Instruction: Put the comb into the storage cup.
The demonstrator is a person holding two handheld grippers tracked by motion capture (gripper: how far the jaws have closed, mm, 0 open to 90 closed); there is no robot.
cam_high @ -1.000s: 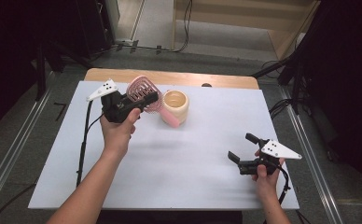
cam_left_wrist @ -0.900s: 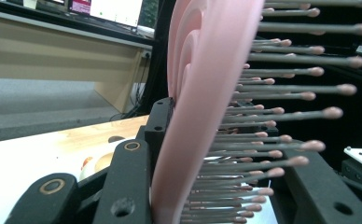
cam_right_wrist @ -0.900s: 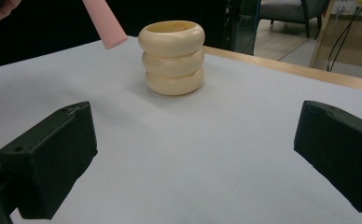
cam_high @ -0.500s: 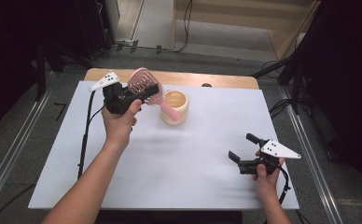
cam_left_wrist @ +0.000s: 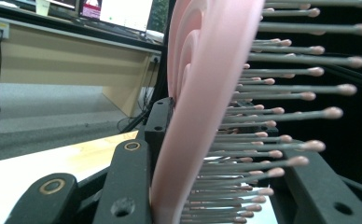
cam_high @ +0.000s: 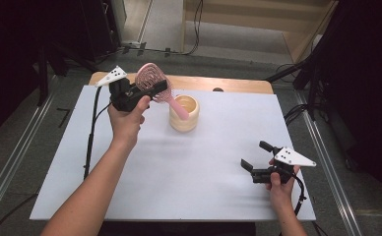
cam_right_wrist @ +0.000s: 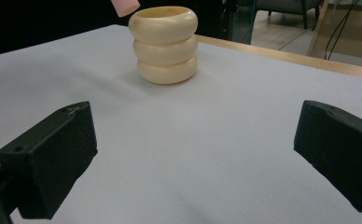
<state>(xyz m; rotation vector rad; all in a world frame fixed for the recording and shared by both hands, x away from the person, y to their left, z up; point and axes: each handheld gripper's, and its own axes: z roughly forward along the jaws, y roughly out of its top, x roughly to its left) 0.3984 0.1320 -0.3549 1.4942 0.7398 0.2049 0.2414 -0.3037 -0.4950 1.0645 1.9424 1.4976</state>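
the left hand-held gripper is clamped on the brush head – handle slanting down-right, its tip over the cup mouth. since the earlier frame the brush is raised and steeper. the right hand-held gripper rests near the counter edge, jaws apart – farther from the cup.

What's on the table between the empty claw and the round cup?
Nothing: the right gripper view shows bare white table from the right claw to the cup.
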